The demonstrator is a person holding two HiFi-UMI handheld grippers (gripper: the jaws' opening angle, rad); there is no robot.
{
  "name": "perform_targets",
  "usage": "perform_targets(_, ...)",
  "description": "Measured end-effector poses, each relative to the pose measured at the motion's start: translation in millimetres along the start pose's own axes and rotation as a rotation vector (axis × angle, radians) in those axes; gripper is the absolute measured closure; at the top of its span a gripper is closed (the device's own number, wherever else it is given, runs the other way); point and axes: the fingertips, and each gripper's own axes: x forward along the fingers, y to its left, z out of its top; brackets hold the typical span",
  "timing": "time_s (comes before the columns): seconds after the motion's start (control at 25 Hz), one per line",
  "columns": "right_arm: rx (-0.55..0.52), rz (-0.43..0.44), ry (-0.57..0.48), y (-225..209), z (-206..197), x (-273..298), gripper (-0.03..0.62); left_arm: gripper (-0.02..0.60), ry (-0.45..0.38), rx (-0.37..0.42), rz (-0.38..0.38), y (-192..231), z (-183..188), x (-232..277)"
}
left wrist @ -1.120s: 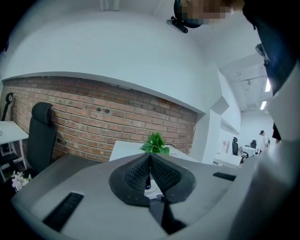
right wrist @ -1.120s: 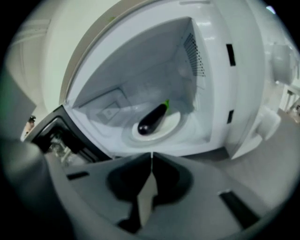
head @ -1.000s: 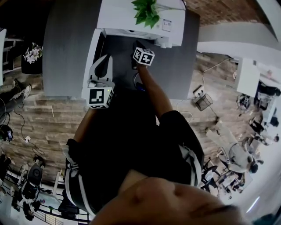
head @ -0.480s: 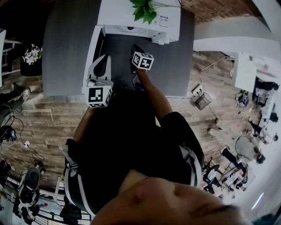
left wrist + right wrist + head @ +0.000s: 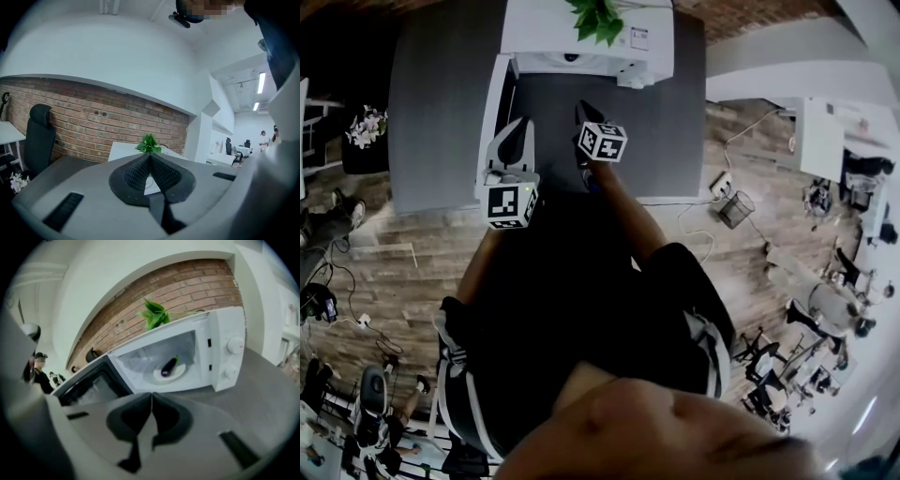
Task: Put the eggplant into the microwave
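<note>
The dark purple eggplant [image 5: 168, 366] lies on the white turntable plate [image 5: 180, 373] inside the white microwave [image 5: 225, 333], seen in the right gripper view. The microwave door [image 5: 89, 385] hangs open to the left. My right gripper [image 5: 151, 395] is shut and empty, a short way in front of the opening; in the head view the right gripper [image 5: 582, 110] hovers over the grey table [image 5: 441, 103]. My left gripper [image 5: 519, 129] is held beside the open door [image 5: 494, 112]. Its jaws [image 5: 150, 155] are shut with nothing between them. The head view hides the eggplant.
A green plant [image 5: 154, 315] stands on top of the microwave [image 5: 581, 28]. Two knobs [image 5: 234, 345] sit on its right panel. A brick wall [image 5: 93, 122] runs behind the table, with a black office chair [image 5: 40, 136] at the left. People stand far off.
My right gripper has drawn back from the microwave opening toward the person. The left gripper has hardly moved. The head view has shifted slightly.
</note>
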Motion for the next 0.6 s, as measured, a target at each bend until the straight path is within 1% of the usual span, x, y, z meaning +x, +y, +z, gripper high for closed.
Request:
perform_targets(0.24, 0.010, 0.020, -0.057, 14, 13, -35, 0.559, 0.545, 0.003, 0.002, -0.024, -6, -4, 0)
perform_targets(0.6, 0.015, 0.022, -0.138, 27, 32, -78, 0.559, 0.545, 0.010, 0.007, -0.046, -13, -8, 1)
